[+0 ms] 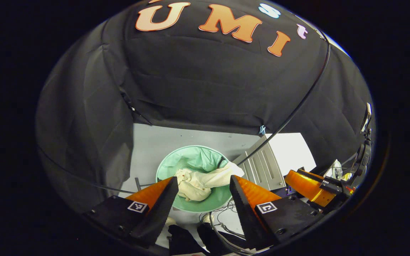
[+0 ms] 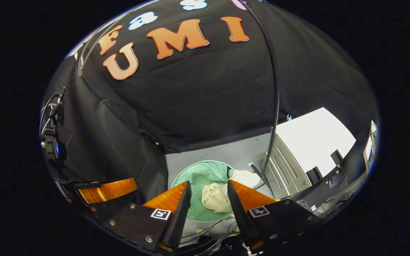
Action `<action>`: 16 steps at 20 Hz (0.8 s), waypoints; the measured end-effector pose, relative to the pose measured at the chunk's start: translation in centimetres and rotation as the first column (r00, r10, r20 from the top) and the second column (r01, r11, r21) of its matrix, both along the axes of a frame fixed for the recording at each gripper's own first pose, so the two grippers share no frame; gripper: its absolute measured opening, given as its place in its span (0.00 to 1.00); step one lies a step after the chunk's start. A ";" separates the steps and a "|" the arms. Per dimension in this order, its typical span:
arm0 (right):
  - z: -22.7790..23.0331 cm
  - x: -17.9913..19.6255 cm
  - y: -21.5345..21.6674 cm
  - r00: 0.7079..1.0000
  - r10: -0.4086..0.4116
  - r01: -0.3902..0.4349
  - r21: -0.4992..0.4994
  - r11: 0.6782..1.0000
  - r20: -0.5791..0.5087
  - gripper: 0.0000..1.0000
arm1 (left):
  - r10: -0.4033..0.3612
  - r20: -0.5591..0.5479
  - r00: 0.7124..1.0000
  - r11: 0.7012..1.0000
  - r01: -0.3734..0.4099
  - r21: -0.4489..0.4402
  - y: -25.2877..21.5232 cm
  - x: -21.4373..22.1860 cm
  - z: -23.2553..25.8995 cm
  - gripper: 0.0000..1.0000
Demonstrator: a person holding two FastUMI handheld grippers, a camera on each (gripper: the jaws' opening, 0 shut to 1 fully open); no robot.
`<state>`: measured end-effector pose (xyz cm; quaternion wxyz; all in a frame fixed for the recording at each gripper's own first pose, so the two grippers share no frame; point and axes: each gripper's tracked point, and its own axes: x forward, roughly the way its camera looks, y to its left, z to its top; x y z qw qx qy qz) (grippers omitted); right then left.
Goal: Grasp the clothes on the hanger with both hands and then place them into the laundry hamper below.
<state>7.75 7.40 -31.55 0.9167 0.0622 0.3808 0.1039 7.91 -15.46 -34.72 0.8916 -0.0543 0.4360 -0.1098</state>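
A cream garment point(image 1: 199, 183) lies crumpled in the round green laundry hamper point(image 1: 176, 160) on the floor, one part draped over the hamper's right rim. My left gripper point(image 1: 203, 192) hangs open high above the hamper, nothing between its fingers. In the right gripper view the same garment point(image 2: 216, 197) rests in the hamper point(image 2: 198, 174), a fold point(image 2: 244, 176) spilling over the rim. My right gripper point(image 2: 208, 195) is open above it and holds nothing. The right gripper's body point(image 1: 308, 185) shows at the right of the left gripper view.
A thin black rail point(image 2: 275, 89) curves overhead across both views. A grey ribbed panel point(image 1: 262, 165) lies on the floor right of the hamper. Loose cables point(image 1: 219, 213) trail on the floor in front of the hamper. Camera gear point(image 2: 52, 142) is mounted on the left.
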 end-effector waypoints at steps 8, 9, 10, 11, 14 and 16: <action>7.4 2.3 -2.5 0.974 0.072 -0.041 -0.142 0.989 0.216 0.94 | 0.056 0.107 0.993 0.998 -0.055 -0.009 1.4 0.8 5.5 0.96; 8.6 2.5 -2.4 0.966 0.090 -0.053 -0.154 0.987 0.244 0.94 | 0.065 0.133 0.989 0.998 -0.064 -0.006 1.8 1.0 6.5 0.89; 9.7 2.7 -2.4 0.957 0.106 -0.063 -0.165 0.984 0.269 0.94 | 0.071 0.162 0.984 0.997 -0.072 -0.002 2.1 1.1 7.8 0.97; 10.8 3.0 -2.6 0.949 0.118 -0.068 -0.173 0.983 0.293 0.94 | 0.079 0.193 0.978 0.997 -0.082 0.008 2.5 1.4 9.0 1.00; 13.7 3.6 -2.9 0.927 0.133 -0.072 -0.181 0.981 0.351 0.94 | 0.095 0.285 0.954 0.994 -0.109 0.031 3.6 2.0 12.8 0.98; 15.5 3.9 -3.6 0.914 0.125 -0.060 -0.175 0.983 0.387 0.94 | 0.107 0.345 0.932 0.991 -0.126 0.034 4.2 2.6 15.5 0.98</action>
